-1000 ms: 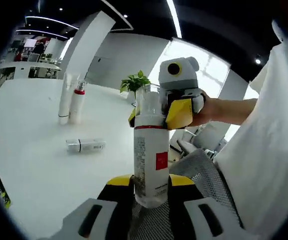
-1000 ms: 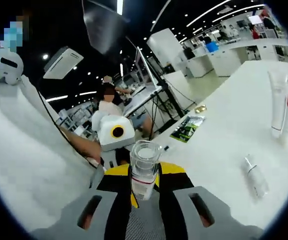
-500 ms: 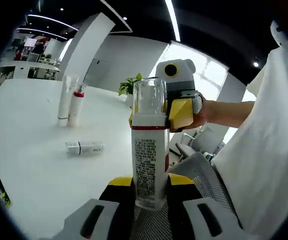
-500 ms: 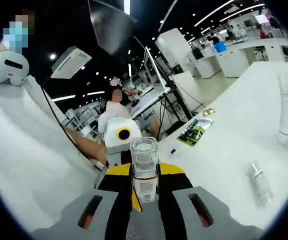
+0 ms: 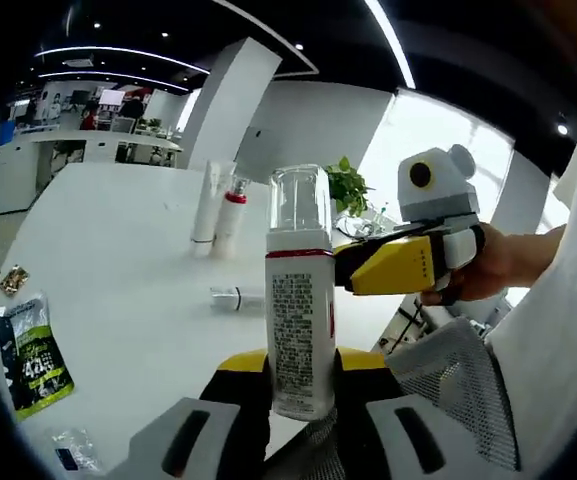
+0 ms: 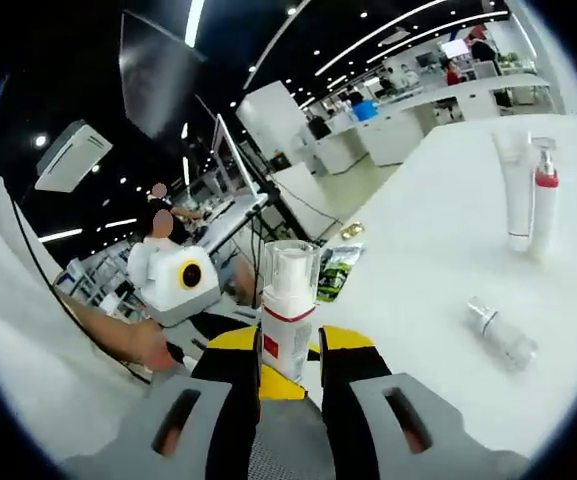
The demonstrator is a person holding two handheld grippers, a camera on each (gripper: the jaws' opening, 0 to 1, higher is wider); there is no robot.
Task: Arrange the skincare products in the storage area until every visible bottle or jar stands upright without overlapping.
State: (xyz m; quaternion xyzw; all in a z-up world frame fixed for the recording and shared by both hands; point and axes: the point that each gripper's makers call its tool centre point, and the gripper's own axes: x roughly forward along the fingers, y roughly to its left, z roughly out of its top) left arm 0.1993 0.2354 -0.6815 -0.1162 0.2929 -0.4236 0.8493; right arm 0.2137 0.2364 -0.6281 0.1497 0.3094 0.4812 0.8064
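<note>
A white spray bottle point(image 5: 300, 330) with a clear cap and a red band stands upright in the air, off the table's near edge. My left gripper point(image 5: 293, 368) is shut on its lower body. My right gripper point(image 5: 360, 268) comes in from the right and clamps the bottle just under the red band. In the right gripper view the same bottle point(image 6: 288, 320) sits between the tips of my right gripper point(image 6: 288, 345). On the table stand a tall white tube point(image 5: 208, 205) point(image 6: 513, 190) and a red-collared pump bottle point(image 5: 230, 212) point(image 6: 543, 200). A small bottle point(image 5: 236, 296) point(image 6: 501, 335) lies on its side.
The white table point(image 5: 118, 260) point(image 6: 448, 230) stretches ahead. A green packet point(image 5: 30, 355) point(image 6: 336, 272) and a small gold item point(image 5: 13, 280) point(image 6: 351, 231) lie near its edge. A grey mesh chair back point(image 5: 448, 370) is at the lower right. Desks and people are far behind.
My right gripper has slid from the bottle's cap down to just under the red band and turned sideways. Both views have swung round; the bottle stays held.
</note>
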